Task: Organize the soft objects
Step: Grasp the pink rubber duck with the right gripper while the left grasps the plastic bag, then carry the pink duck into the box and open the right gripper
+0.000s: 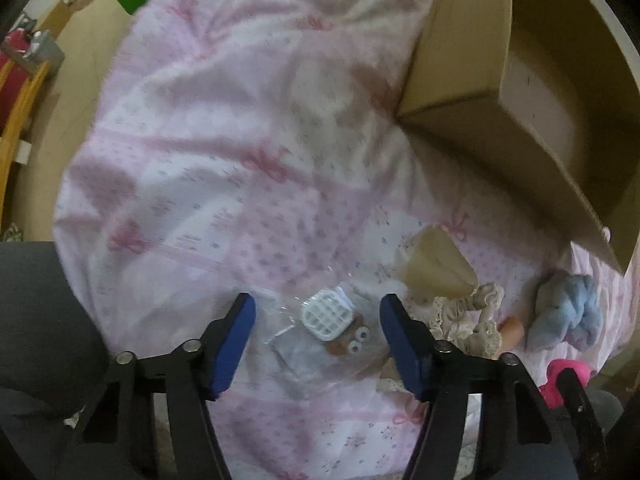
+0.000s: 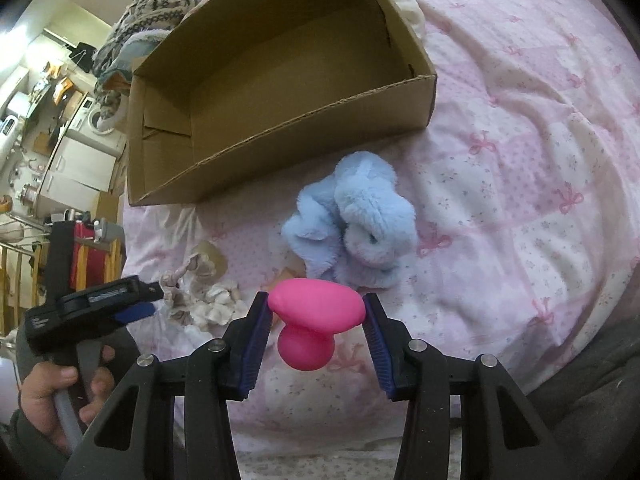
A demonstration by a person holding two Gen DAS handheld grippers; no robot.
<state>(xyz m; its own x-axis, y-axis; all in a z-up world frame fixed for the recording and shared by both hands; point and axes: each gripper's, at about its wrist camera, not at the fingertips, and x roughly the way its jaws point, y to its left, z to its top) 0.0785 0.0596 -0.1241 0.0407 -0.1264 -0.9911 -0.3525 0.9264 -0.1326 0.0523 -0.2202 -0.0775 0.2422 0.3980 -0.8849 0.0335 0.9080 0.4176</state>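
My right gripper [image 2: 316, 312] is shut on a pink squishy toy [image 2: 314, 322], held just above the pink bedspread. A blue plush [image 2: 352, 216] lies just beyond it, and an empty cardboard box [image 2: 256, 80] stands farther back. My left gripper [image 1: 318, 312] is open above a clear plastic bag [image 1: 320, 336] holding a white waffle-shaped toy [image 1: 328, 314] and a small brown toy with eyes [image 1: 350, 342]. A cream lace doll [image 1: 468, 316] lies to its right, then the blue plush [image 1: 568, 312] and the pink toy [image 1: 564, 380].
The bedspread [image 1: 240, 140] covers the whole work area. The box [image 1: 520, 100] sits at the far right in the left wrist view. A knitted garment pile [image 2: 160, 4] lies behind the box. Room furniture [image 2: 60, 140] stands off the bed's left edge.
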